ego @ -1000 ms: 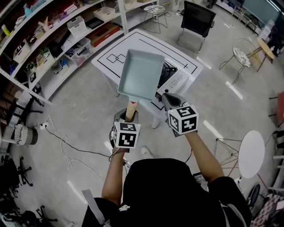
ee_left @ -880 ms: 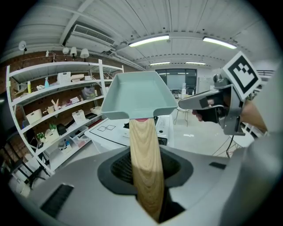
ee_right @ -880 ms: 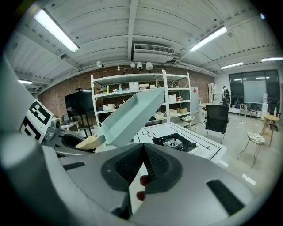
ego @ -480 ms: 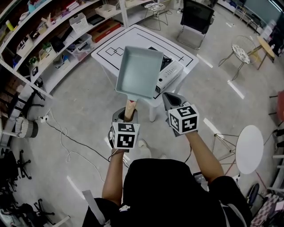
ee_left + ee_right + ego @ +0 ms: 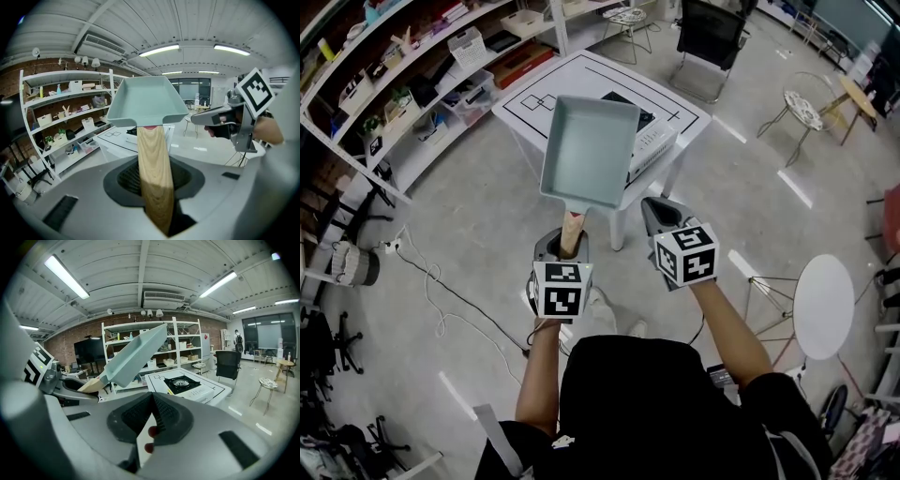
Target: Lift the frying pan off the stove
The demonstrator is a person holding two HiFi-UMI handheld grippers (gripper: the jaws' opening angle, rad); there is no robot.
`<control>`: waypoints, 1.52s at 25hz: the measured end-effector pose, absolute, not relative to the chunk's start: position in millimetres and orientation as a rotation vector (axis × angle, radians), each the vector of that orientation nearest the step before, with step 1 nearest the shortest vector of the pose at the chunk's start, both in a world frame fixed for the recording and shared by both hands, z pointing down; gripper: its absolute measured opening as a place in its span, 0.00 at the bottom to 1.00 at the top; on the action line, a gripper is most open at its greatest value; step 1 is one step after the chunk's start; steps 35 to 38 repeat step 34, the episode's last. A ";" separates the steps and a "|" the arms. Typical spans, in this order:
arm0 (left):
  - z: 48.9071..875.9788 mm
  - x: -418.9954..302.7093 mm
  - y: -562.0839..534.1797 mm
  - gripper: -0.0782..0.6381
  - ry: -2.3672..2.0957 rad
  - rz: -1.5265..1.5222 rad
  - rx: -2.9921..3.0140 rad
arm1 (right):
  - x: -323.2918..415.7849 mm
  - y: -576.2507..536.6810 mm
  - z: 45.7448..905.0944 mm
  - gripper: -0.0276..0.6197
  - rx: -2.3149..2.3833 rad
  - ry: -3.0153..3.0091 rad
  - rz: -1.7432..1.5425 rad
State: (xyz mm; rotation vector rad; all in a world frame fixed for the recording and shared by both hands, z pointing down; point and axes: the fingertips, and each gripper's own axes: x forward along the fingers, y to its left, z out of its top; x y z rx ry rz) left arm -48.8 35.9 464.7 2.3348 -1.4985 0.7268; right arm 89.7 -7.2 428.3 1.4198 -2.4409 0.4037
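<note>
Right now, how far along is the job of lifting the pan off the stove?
Done: the pan is in the air, clear of the stove. In hand: the left gripper is shut on its wooden handle; the right gripper is shut and empty. Left: nothing of the lift itself; the pan is not yet set down anywhere.

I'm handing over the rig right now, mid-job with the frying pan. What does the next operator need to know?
Grippers: the left gripper is shut on the wooden handle of the frying pan. The right gripper is shut and empty, beside it.
Things: the pan hangs in the air, clear of the portable stove on the white table.
Done: the pan is off the stove.
Left: only hold it steady.
</note>
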 end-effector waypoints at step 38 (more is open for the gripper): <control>459.9 -40.4 67.8 0.28 -1.587 0.705 2.315 | 94.1 20.0 430.9 0.05 1.379 -2.485 0.362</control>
